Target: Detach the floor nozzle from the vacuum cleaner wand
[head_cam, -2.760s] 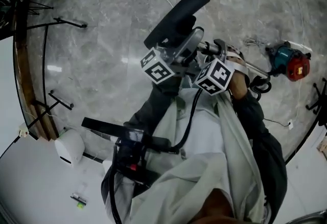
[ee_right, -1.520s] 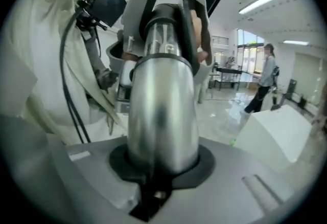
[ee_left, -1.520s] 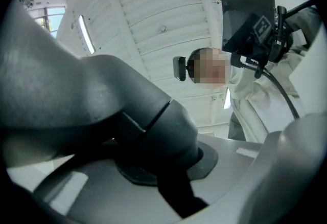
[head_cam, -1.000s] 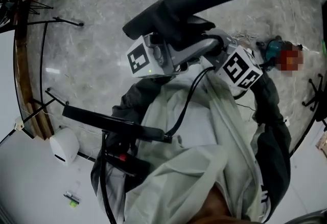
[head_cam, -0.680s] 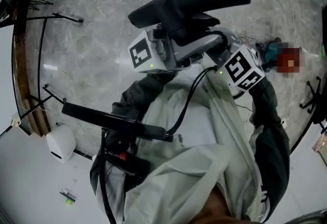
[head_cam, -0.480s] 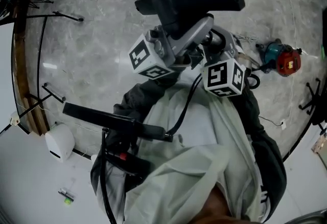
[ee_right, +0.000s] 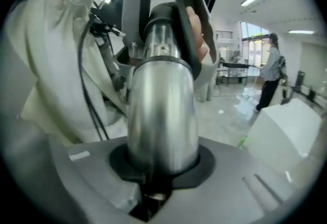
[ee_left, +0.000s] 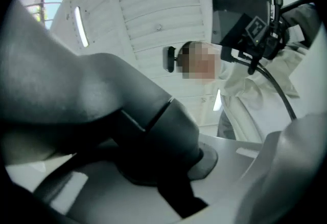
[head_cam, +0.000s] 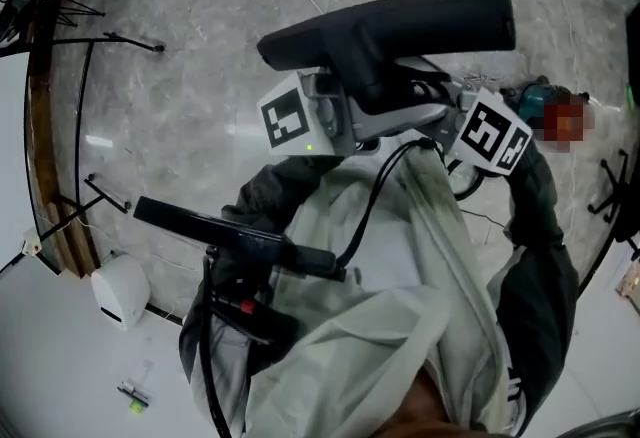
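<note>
The black floor nozzle [head_cam: 385, 24] hangs crosswise above the floor, in front of the person. The fingers of the left gripper [ee_left: 168, 166] are clamped on its dark neck. The fingers of the right gripper [ee_right: 162, 164] grip the silver wand [ee_right: 162, 110] just beside. Nozzle and wand appear joined.

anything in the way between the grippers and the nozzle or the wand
Nothing visible stands in the way. The left gripper is shut on the black neck of the floor nozzle, and the right gripper is shut on the silver wand.
</note>
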Demonstrator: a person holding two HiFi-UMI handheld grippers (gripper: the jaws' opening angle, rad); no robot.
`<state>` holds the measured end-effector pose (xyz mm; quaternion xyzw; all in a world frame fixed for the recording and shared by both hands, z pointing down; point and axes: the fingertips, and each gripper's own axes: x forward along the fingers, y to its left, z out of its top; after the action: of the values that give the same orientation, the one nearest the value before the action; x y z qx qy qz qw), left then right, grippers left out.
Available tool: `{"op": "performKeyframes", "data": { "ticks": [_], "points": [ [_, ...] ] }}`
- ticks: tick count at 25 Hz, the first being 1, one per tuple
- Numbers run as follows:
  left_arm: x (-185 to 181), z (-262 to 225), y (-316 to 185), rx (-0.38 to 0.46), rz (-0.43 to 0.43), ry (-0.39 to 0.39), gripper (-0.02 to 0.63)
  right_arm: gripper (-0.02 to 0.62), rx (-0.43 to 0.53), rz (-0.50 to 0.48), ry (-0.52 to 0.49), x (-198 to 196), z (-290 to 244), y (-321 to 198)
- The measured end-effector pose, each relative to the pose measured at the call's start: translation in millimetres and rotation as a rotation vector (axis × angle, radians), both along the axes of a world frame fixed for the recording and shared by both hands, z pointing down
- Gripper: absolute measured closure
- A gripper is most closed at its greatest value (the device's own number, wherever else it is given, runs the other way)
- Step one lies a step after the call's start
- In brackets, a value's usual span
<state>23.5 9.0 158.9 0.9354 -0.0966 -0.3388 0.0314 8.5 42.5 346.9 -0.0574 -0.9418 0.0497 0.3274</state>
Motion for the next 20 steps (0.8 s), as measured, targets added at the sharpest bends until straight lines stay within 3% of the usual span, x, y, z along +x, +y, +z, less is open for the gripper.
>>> {"op": "performKeyframes", "data": {
  "ticks": [3,6,8,11,16,18,20],
  "points": [
    [-23,8,-28,-0.147,-0.127,0.07,0.534,0.512,0.176,0.268,0.081,-8,11,-30],
    [-39,25,-51,-0.31,-0.23,0.071,0.534,0.512,0.371,0.553,0.171,-6,18,-56],
    [-42,36,-54,-0.365,-0.23,0.061,0.534,0.512,0.378,0.609,0.195,-6,26,-54],
    [-35,36,-42,-0.292,-0.158,0.051,0.532,0.508,0.273,0.482,0.149,-11,33,-38],
    [-4,24,1,-0.055,0.032,0.008,0.532,0.505,0.019,0.082,0.009,-2,21,5],
    [-3,20,-3,-0.073,0.036,0.019,0.532,0.506,-0.01,0.07,0.015,0,19,5],
    [-9,22,-23,-0.145,-0.028,0.052,0.531,0.508,0.049,0.182,0.054,0,23,-13]
  ]
}}
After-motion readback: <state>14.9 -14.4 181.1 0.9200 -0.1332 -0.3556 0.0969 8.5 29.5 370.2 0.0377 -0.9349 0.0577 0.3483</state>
